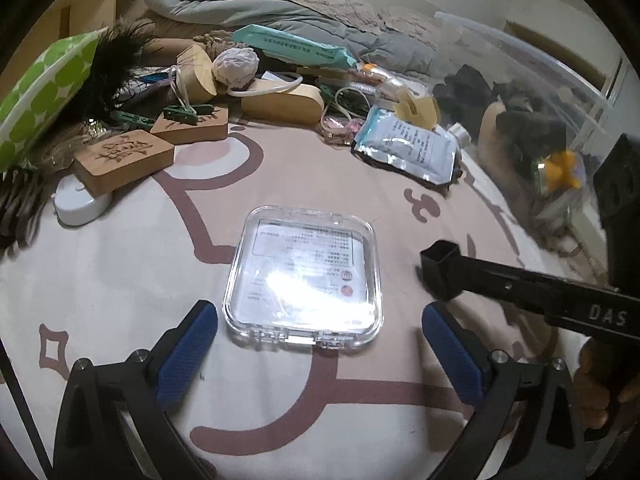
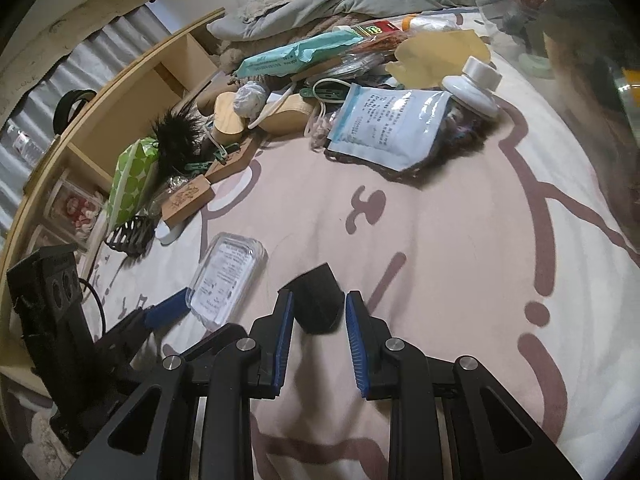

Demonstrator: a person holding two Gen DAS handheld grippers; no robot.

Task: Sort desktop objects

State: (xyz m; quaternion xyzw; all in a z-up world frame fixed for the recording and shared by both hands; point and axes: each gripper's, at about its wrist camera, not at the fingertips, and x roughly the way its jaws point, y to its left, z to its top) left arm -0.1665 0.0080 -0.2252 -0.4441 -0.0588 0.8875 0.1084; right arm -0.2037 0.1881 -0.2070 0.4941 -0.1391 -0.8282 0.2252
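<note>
Left wrist view: left gripper (image 1: 320, 356) fingers spread wide, clear case (image 1: 302, 276) lying free on bed between them. Right gripper (image 2: 316, 334) pinching black block (image 2: 318, 300). Risk: block may slip, grip near its edge.

clear case (image 1: 302, 276): 1; carved wooden blocks (image 1: 124, 158): 2; foil pouch (image 1: 406, 146): 1

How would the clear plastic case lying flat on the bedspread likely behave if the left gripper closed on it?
The clear plastic case looks rigid, so it should hold its shape. Its glossy, rounded edges may slip against the pads. Being thin and flat on the soft bedspread, it probably won't roll, but it may press into the fabric.
</note>
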